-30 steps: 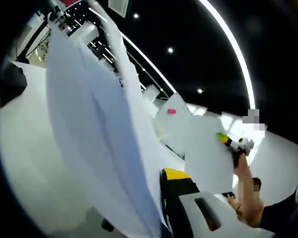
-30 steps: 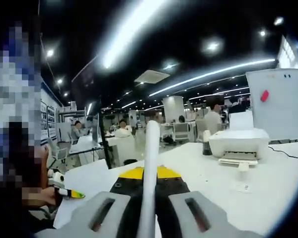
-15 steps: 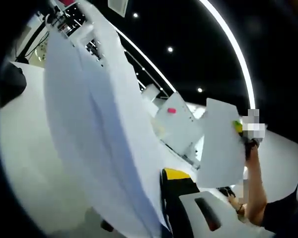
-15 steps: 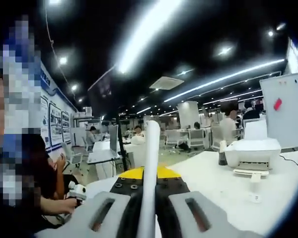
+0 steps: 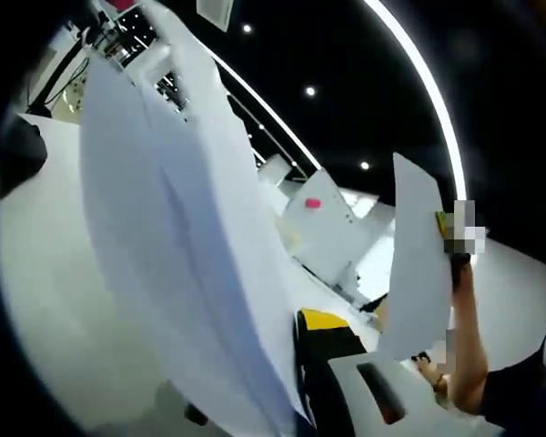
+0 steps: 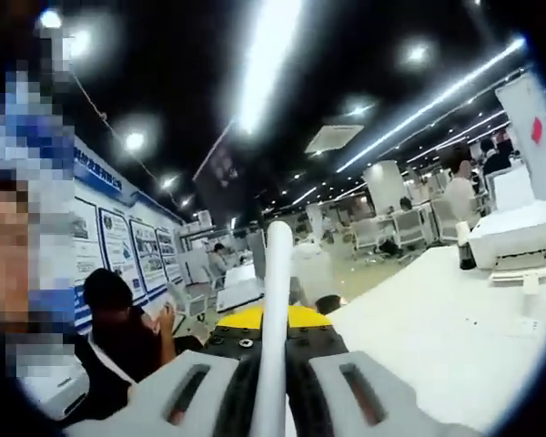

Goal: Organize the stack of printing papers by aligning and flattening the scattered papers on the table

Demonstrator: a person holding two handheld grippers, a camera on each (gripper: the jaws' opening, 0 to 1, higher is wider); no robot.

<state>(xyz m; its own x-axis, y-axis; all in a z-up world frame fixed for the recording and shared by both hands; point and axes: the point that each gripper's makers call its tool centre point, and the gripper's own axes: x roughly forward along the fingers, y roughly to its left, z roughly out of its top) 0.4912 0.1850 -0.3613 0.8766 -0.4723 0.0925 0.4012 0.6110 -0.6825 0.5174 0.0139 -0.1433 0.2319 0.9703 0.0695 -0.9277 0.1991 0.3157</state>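
White paper sheets pinched — right tongs edge-on

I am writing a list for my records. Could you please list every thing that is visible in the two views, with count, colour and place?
Paper stack: several sheets, white, gripped by the left gripper, lifted off the table.
Single sheet: one, white, held up by the right gripper; edge-on between the jaws in the right gripper view.
Table: one, white, below and right.
Printer: one, white, on the far right of the table.
Bottle: one, dark, beside the printer.
Whiteboard: one, white with a pink mark, behind.
Ceiling lights: several, white strips and spots.
Left gripper: one, grey, black and yellow.
Right gripper: one, grey, black and yellow.
Person's arm: one, right side of the left gripper view.
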